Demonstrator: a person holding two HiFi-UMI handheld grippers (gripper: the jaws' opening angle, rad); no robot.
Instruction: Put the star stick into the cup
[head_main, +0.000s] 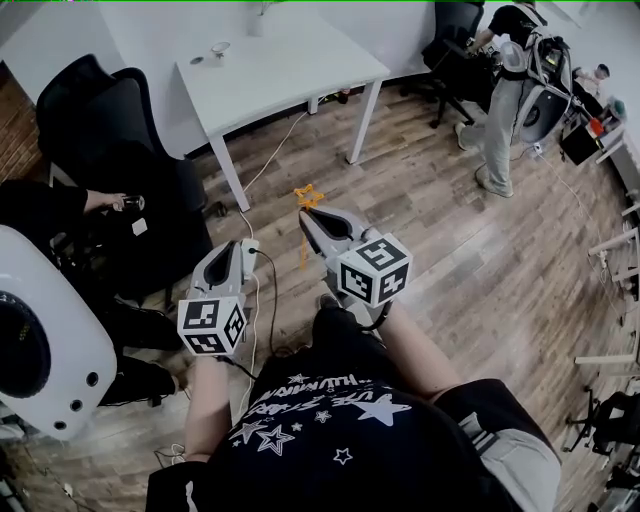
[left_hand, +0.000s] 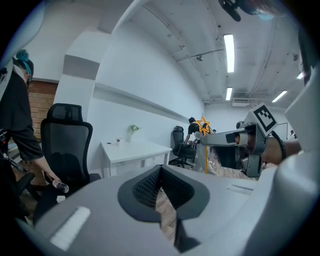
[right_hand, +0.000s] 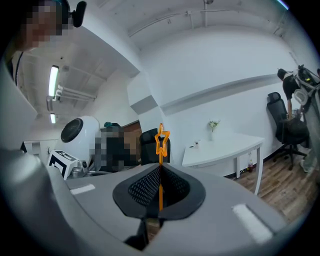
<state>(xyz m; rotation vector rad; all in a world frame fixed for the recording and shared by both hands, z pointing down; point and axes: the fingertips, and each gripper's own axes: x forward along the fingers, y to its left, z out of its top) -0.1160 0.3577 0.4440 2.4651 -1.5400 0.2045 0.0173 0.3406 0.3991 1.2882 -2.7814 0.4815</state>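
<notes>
My right gripper (head_main: 308, 218) is shut on the thin orange star stick (head_main: 306, 196), held upright in the air over the wood floor. In the right gripper view the stick (right_hand: 160, 190) runs between the pads and its star stands above the jaws. My left gripper (head_main: 238, 248) hangs just left of it, jaws together with nothing in them (left_hand: 161, 171). From the left gripper view the right gripper (left_hand: 212, 139) and star (left_hand: 203, 125) show to the right. A small cup (head_main: 220, 48) stands on the white table (head_main: 300, 70), well ahead of both grippers.
A vase with a plant (right_hand: 213, 125) sits at the table's back. Black office chairs (head_main: 110, 110) and a seated person's hand (head_main: 100, 200) are at left, beside a white round machine (head_main: 40, 340). A person stands far right (head_main: 505, 100). A cable (head_main: 262, 160) trails across the floor.
</notes>
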